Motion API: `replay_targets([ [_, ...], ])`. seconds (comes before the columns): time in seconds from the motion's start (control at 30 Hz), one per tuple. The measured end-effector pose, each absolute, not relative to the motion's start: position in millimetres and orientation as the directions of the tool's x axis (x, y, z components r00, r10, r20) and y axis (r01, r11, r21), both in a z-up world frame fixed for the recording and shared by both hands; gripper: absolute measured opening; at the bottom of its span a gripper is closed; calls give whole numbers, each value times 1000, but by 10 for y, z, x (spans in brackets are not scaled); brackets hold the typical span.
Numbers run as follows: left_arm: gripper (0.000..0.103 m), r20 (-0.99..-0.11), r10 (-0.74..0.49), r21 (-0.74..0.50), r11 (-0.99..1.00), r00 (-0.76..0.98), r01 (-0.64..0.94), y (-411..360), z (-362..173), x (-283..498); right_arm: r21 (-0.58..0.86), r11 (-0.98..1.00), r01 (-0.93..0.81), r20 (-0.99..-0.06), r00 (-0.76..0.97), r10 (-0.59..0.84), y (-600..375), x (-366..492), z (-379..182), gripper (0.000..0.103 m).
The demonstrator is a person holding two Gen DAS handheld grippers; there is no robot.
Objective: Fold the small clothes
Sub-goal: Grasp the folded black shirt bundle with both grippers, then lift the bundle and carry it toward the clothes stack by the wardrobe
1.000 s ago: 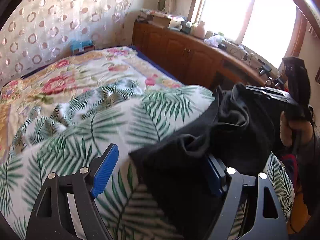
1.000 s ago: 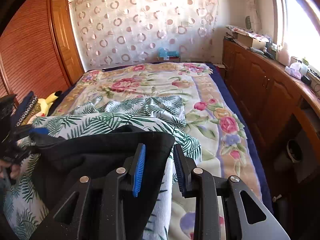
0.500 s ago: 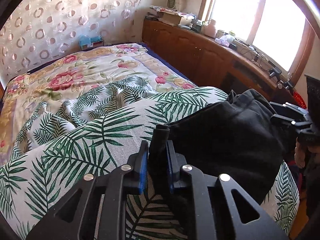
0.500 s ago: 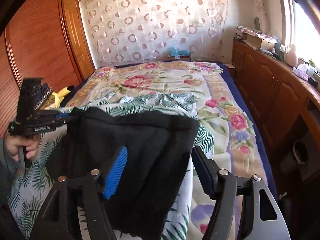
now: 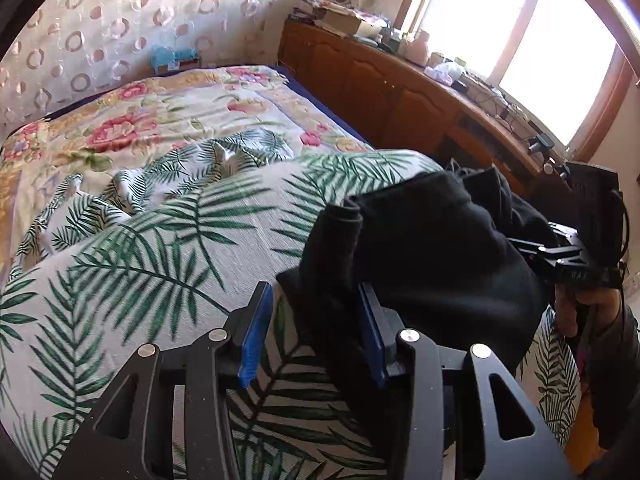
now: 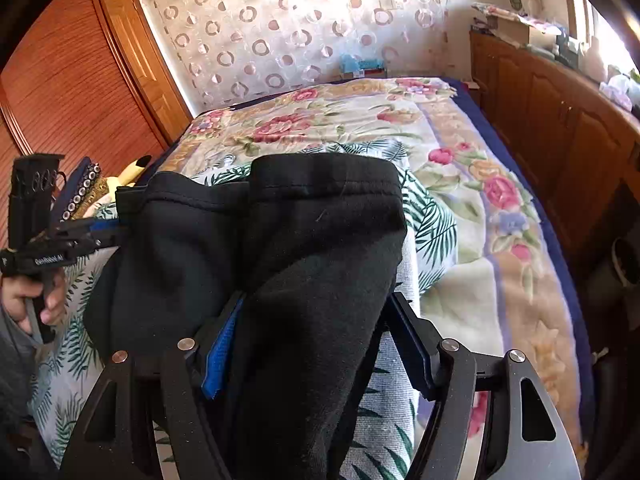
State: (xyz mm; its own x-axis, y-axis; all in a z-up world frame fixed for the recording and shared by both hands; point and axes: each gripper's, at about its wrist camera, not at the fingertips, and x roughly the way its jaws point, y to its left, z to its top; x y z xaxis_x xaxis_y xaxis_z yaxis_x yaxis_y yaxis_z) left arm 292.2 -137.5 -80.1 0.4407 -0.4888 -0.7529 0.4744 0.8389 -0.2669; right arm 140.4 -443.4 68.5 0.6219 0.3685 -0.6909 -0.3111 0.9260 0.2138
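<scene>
- Your left gripper [image 5: 316, 332] has just been opening: half a second ago it pinched a ridge of the black garment [image 5: 432, 248]; now its jaws stand partly apart, cloth loose between them.
- Your right gripper [image 6: 316, 356] stands wide, having let go too, the garment draped across it.
- The garment lies on the palm-leaf blanket [image 5: 160, 248], near its window-side edge; this fold looks laid down.

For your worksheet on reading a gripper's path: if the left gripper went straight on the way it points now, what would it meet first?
Most likely the black garment: a fold already lies between the open jaws of the left gripper, against one pad. Beyond it lies the palm-leaf sheet; depth is hard to judge.
</scene>
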Motion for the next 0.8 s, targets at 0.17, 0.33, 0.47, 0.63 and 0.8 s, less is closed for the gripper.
replay_targets([
  [0.17, 51, -757, -489, -261, 834, 434, 486, -1472, -841, 2931, 213, 919, -332, -688, 617, 382, -4357, 1370, 660, 62],
  [0.33, 57, -749, -480, -234, 837, 457, 495, -1531, -844, 2887, 245, 904, -350, -678, 605, 418, -4381, 1381, 611, 52],
  [0.47, 45, -745, -501, -251, 822, 440, 511, -1543, -843, 2870, 241, 892, -383, -663, 606, 439, -4353, 1322, 607, 32],
  [0.63, 16, -740, -516, -265, 813, 431, 519, -1499, -768, 2845, 184, 902, -390, -635, 653, 412, -4332, 1211, 685, 24],
  [0.8, 14, -691, -537, -255, 807, 483, 532, -1429, -524, 2685, 144, 901, -409, -593, 693, 410, -4262, 1084, 829, 23],
])
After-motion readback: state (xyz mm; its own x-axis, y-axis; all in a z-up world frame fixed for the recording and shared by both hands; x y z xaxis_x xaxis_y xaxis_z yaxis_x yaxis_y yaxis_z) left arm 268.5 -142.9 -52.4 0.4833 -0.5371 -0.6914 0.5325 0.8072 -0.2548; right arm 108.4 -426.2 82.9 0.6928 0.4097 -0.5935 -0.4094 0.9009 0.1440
